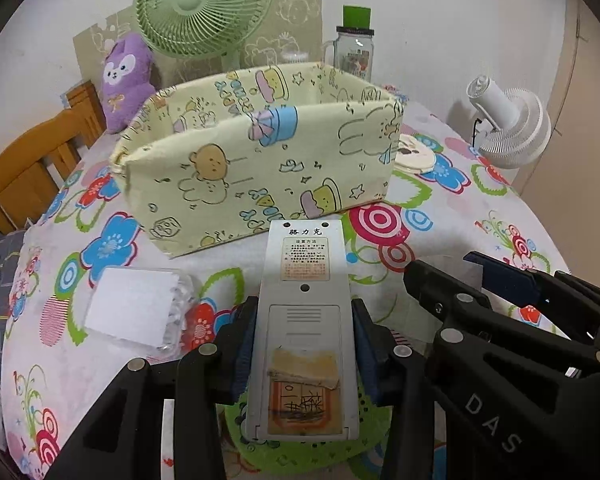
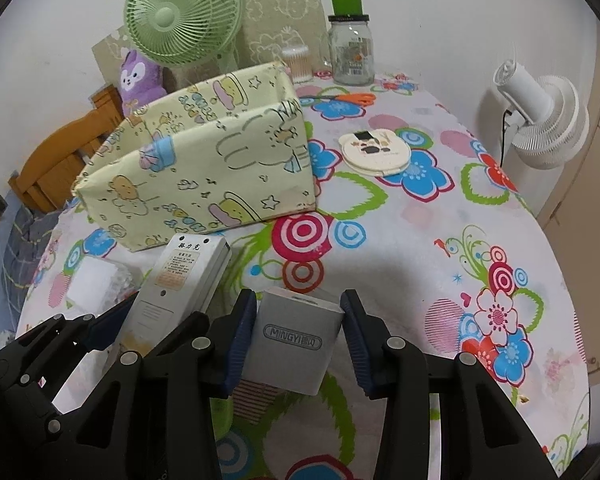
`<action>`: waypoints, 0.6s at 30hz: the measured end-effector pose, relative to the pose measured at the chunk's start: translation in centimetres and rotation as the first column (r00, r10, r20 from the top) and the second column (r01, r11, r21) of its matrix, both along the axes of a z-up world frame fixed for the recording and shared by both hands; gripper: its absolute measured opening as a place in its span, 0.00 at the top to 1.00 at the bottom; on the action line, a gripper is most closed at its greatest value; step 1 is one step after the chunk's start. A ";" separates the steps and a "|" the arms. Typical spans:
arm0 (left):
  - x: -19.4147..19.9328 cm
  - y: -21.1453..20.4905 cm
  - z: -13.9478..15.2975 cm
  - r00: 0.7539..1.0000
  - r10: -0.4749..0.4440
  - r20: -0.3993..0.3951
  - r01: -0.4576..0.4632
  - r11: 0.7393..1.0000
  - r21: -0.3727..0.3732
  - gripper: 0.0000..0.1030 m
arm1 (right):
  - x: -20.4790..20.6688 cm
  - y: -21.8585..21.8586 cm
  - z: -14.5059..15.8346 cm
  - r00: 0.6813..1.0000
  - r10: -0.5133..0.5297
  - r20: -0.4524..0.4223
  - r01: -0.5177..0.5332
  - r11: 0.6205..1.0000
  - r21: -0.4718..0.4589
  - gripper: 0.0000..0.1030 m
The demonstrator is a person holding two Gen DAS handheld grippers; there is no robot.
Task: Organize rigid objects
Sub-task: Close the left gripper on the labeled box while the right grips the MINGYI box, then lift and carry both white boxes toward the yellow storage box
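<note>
My left gripper (image 1: 303,308) is shut on a long grey remote control (image 1: 305,264), which lies back side up with its far end toward the fabric bin. My right gripper (image 2: 298,300) is shut on a small grey box (image 2: 292,340) marked MINGYI, its blue pads (image 2: 242,332) against the box's sides. Both hover low over the flowered tablecloth (image 2: 380,240), side by side. In the right wrist view the remote (image 2: 184,272) and the left gripper (image 2: 152,320) show at the left. The right gripper (image 1: 442,264) appears at the right of the left wrist view. A yellow fabric bin (image 1: 260,160) stands open just beyond both.
A clear plastic box (image 1: 136,308) lies left of the remote, and a green perforated disc (image 1: 308,440) under it. A round compact (image 2: 376,148), orange scissors (image 2: 352,98), a glass jar (image 2: 350,48), a green fan (image 2: 180,12), a white fan (image 2: 540,116) and a purple plush (image 2: 140,76) ring the bin.
</note>
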State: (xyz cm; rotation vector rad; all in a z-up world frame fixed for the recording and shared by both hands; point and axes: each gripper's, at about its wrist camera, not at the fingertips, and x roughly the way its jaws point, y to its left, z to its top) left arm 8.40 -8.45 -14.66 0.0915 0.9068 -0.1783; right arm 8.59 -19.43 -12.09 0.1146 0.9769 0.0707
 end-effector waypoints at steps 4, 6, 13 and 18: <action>-0.7 0.3 0.6 1.000 0.005 0.018 -0.005 1.000 -0.003 0.56 | -0.6 0.2 0.7 1.000 0.004 0.018 -0.003 1.000 -0.003 0.55; -1.1 0.4 0.9 1.000 0.005 0.028 -0.005 1.000 -0.005 0.56 | -0.9 0.3 1.1 1.000 0.006 0.028 -0.006 1.000 -0.005 0.55; -1.9 0.5 2.1 0.998 0.010 0.058 -0.010 1.000 -0.004 0.56 | -1.7 0.6 2.2 0.998 0.008 0.056 -0.008 1.000 -0.005 0.55; -2.4 0.6 3.4 0.996 0.011 0.086 -0.011 1.000 -0.001 0.56 | -2.1 0.7 3.7 0.996 0.009 0.086 -0.009 1.000 -0.001 0.55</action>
